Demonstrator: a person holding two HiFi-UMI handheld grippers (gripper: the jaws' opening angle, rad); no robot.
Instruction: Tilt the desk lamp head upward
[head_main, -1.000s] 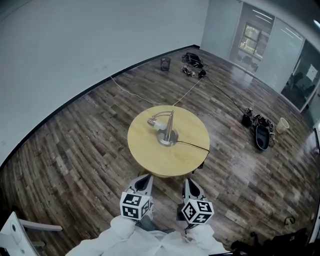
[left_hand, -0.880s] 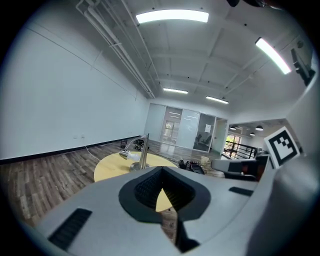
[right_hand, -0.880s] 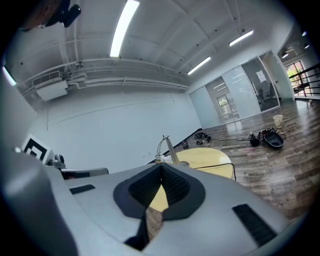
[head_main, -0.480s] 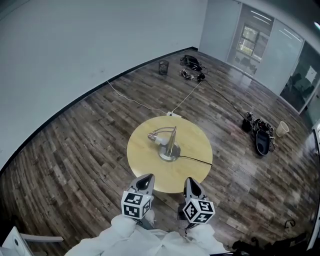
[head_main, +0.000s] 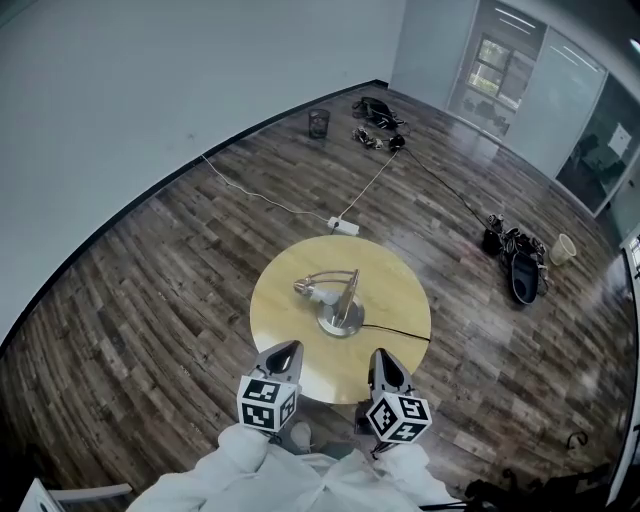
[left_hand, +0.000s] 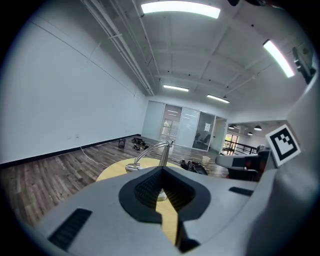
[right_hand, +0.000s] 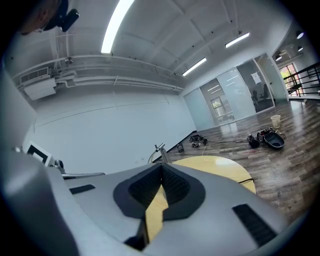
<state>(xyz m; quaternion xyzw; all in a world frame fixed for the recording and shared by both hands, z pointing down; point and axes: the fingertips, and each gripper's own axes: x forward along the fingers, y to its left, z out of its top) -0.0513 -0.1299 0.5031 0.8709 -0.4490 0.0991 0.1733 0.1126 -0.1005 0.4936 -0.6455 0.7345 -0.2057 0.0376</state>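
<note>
Well, both jaws are pressed together and empty, so part your left hand-held gripper (head_main: 284, 349) before reaching; the right hand-held gripper (head_main: 381, 357) could steady the base. The desk lamp (head_main: 340, 300) stands mid-counter (head_main: 400, 290), its lamp head (head_main: 305, 291) low on the left: lift gently from beneath.

1. In the right gripper view, the right gripper (right_hand: 161, 169) hides the desk lamp (right_hand: 160, 151) below its top joint.
2. The dark clutter (head_main: 376, 110) at the far edge of the floor (head_main: 150, 290) is too small to identify.
</note>
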